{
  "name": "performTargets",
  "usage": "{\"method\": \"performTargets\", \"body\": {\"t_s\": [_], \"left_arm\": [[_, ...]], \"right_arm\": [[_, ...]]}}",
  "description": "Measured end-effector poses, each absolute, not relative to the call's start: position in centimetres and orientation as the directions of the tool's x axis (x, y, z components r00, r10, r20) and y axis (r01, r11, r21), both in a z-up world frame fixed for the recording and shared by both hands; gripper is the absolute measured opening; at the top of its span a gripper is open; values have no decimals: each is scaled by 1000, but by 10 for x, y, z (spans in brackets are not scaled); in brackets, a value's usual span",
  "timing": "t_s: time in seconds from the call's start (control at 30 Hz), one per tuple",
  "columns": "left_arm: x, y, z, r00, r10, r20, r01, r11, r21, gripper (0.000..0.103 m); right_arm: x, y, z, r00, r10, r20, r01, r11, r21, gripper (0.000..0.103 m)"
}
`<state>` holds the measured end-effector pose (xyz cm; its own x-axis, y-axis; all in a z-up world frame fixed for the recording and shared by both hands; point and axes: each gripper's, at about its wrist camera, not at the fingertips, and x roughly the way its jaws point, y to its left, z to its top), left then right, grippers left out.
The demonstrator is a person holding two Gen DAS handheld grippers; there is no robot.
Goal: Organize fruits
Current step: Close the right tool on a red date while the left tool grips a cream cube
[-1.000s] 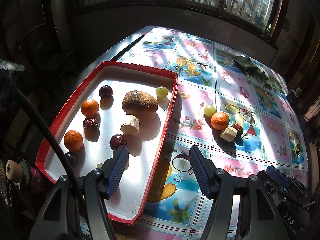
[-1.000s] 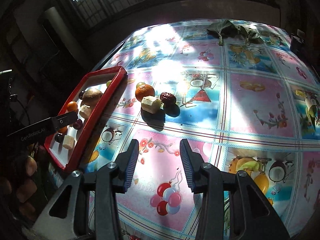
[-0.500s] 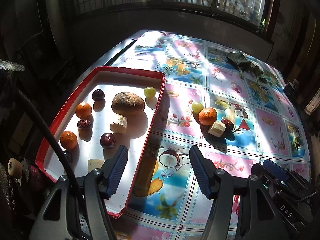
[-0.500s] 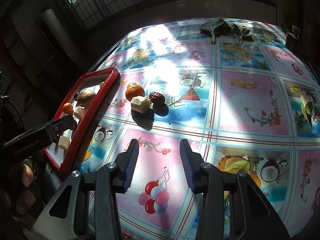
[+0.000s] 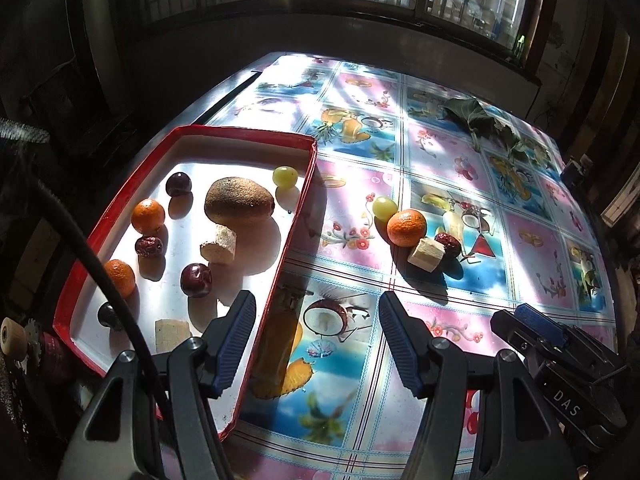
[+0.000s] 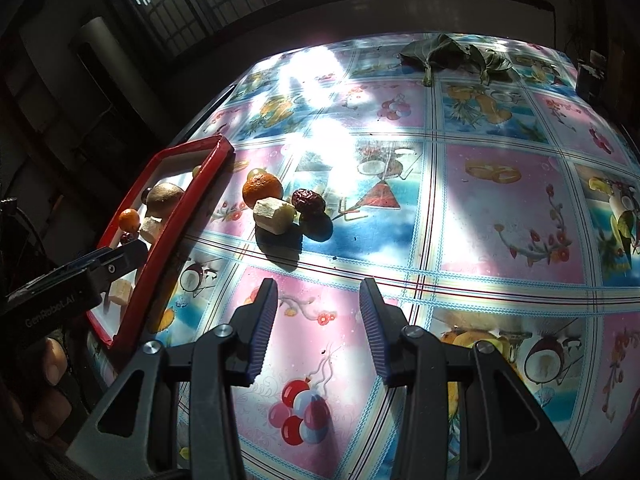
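Note:
A red tray with a white floor holds a kiwi, oranges, dark plums, red dates, a green grape and pale cut pieces. On the tablecloth to its right lie a green grape, an orange, a pale cut piece and a red date. In the right wrist view the orange, cut piece and date lie ahead. My left gripper is open and empty over the tray's right rim. My right gripper is open and empty above the cloth.
Green leaves lie at the table's far side, also in the right wrist view. The table has a fruit-print cloth. A dark wall and windows stand behind. The left gripper's body shows left of the tray.
Both grippers have pulled back and up from the table, so tray and loose fruit look farther away. Both stay open. No fruit has moved.

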<state>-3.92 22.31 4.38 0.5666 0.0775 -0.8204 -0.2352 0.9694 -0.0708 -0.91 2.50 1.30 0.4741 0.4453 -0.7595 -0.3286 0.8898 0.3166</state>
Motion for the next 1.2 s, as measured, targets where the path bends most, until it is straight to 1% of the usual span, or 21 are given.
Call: {"method": "performTargets", "body": {"t_s": [0.13,0.6,0.67,0.73,0.87,1.03,1.2], "left_arm": [[-34,218,34,552,6,-834,-202,971,-126,64],[-15,208,13,507,-35,-861,-170,975,-140,64],[-10,207,11,505,-41,-862,-170,975,-145,64],[-3,207,9,504,-44,-862,-173,973,-151,64],[11,205,2,490,-73,-869,-176,968,-180,64],[31,201,-4,478,-95,-873,-195,958,-211,64],[56,191,-5,479,-82,-874,-200,959,-199,64]], "right_arm": [[6,30,11,474,449,-757,-338,887,314,44],[70,72,-8,407,463,-788,-395,866,305,44],[74,77,-10,411,455,-790,-411,866,285,42],[77,79,-10,398,456,-796,-417,863,286,22],[69,67,-6,423,440,-792,-403,874,271,22],[54,37,6,459,466,-756,-351,878,327,22],[40,15,14,483,487,-728,-317,872,372,22]]}}
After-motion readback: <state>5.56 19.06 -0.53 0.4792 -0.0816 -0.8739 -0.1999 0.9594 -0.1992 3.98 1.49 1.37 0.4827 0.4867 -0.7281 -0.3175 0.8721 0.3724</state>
